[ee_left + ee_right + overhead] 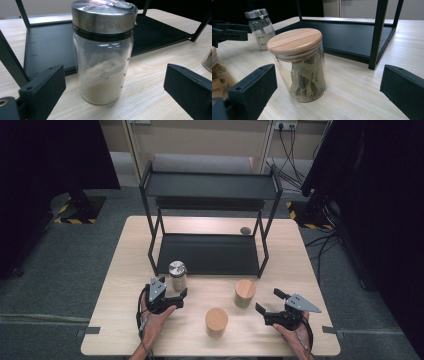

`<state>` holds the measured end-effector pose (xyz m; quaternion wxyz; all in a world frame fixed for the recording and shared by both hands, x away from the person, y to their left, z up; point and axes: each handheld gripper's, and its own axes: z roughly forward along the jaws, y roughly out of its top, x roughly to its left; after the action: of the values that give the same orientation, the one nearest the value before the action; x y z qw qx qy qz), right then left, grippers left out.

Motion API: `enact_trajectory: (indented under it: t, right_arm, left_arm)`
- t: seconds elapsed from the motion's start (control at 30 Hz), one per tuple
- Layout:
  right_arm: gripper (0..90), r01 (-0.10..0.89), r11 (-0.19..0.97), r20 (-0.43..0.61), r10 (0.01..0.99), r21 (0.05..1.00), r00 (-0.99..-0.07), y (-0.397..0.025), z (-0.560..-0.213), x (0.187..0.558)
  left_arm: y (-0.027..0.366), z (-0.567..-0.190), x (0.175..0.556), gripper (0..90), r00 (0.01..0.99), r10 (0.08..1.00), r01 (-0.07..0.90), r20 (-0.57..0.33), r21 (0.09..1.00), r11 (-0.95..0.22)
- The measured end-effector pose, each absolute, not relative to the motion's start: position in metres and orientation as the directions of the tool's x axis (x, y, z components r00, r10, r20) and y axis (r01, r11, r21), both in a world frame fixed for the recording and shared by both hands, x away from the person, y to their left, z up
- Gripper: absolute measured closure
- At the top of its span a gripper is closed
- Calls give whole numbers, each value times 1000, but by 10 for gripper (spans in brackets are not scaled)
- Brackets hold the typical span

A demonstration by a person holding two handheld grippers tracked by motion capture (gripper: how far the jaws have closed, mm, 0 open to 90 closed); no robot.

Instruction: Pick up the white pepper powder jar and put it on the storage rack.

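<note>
A glass jar with a metal lid (177, 275) (103, 52) holds pale powder and stands at the front left corner of the black rack (210, 185). My left gripper (169, 286) (115, 76) is open just in front of this jar, one jaw to each side and neither touching it. A jar with a wooden lid (245, 292) (298, 65) holds dried leaves. My right gripper (268, 301) (330, 75) is open and points at it from the right, a short way off. A second wooden-lid jar (216, 321) (215, 75) stands near the table's front.
The two-tier black rack has its lower shelf (207, 254) bare and resting on the wooden table (125, 270). A small dark round thing (245, 230) lies behind the rack's right leg. Grey carpet surrounds the table.
</note>
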<state>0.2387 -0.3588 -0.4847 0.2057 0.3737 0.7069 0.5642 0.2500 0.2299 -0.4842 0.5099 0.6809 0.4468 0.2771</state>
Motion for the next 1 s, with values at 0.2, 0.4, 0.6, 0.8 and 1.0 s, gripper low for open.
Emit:
enact_trajectory:
  t: [0.2, 0.4, 0.6, 0.8, 1.0]
  right_arm:
    - [10, 297, 82, 133, 760, 951, -636, -359, -485, 239]
    - [10, 297, 82, 132, 760, 951, -636, -359, -485, 239]
    - [10, 296, 84, 131, 760, 952, -637, -359, -485, 239]
    - [10, 296, 83, 132, 760, 952, -637, -359, -485, 239]
    - [10, 295, 84, 131, 760, 952, -637, -359, -485, 239]
  left_arm:
    - [230, -482, 251, 35, 445, 892, 322, -79, 944, -77]
    - [229, -481, 254, 35, 442, 893, 316, -81, 946, -71]
    - [226, -480, 258, 39, 437, 896, 319, -76, 945, -75]
    - [225, -480, 264, 50, 432, 899, 321, -73, 944, -78]
    - [224, -481, 268, 75, 428, 901, 325, -71, 942, -80]
